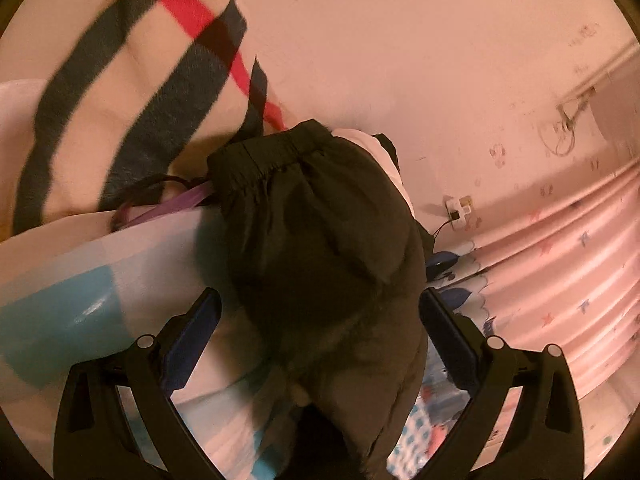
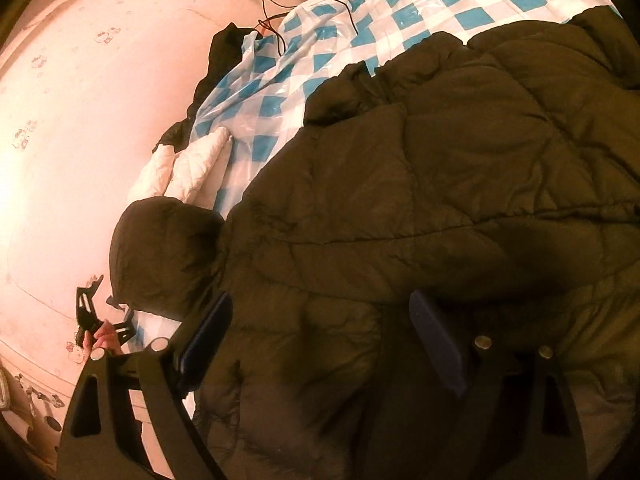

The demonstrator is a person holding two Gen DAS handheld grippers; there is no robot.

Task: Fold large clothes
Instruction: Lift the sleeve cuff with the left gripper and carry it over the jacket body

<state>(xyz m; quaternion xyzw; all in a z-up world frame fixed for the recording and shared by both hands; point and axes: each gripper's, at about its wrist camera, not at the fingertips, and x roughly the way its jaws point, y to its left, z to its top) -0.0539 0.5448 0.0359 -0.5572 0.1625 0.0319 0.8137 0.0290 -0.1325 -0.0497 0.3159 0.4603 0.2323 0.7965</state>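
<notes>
The dark olive quilted puffer jacket (image 2: 440, 200) lies spread over the blue-and-white checked plastic sheet (image 2: 360, 36) covering the bed, its rounded hood (image 2: 160, 256) at the sheet's left edge beside the pink wall. The white quilted garment (image 2: 188, 168) lies at that same edge, just beyond the hood. The right gripper (image 2: 320, 336) has its fingers spread wide over the jacket body, gripping nothing. The left gripper (image 1: 320, 340) is likewise wide open, the jacket's elastic-cuffed sleeve (image 1: 320, 220) lying between its fingers, unclamped.
</notes>
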